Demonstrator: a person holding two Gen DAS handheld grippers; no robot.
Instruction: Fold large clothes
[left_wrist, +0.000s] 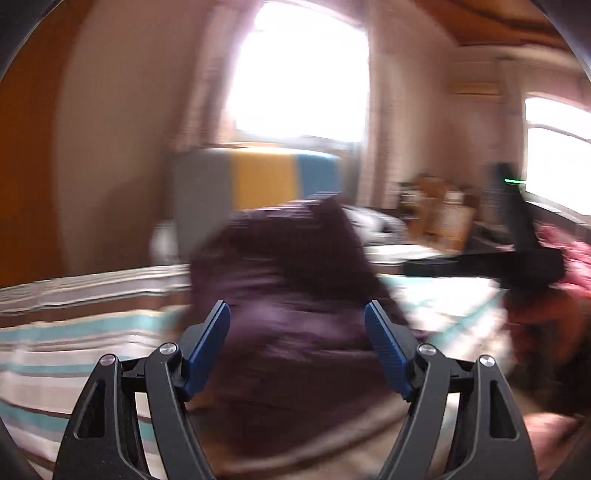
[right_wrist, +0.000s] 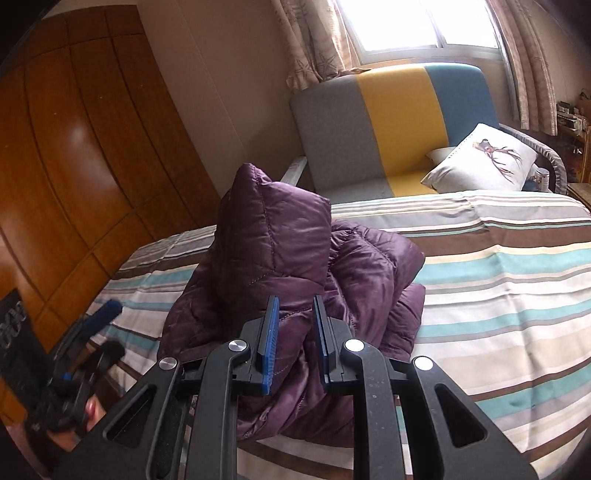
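A purple quilted puffer jacket (right_wrist: 273, 236) lies bunched on the striped bed, with one part standing up in a peak. My right gripper (right_wrist: 295, 300) is shut on a fold of the jacket near its front edge, and fabric is pinched between the blue pads. The left wrist view is smeared by motion. In it my left gripper (left_wrist: 297, 308) is open, its blue pads wide apart with nothing pressed between them, and the jacket (left_wrist: 288, 266) lies just ahead. The right gripper's black body (left_wrist: 517, 258) shows at the right there. My left gripper (right_wrist: 88, 332) appears blurred at the bed's left edge.
The bed's striped cover (right_wrist: 498, 277) spreads wide to the right of the jacket. Behind the bed stands a grey, yellow and blue sofa (right_wrist: 388, 122) with a white pillow (right_wrist: 484, 158). A wooden wardrobe (right_wrist: 74, 147) lines the left wall. A sleeve (left_wrist: 546, 321) shows at the right.
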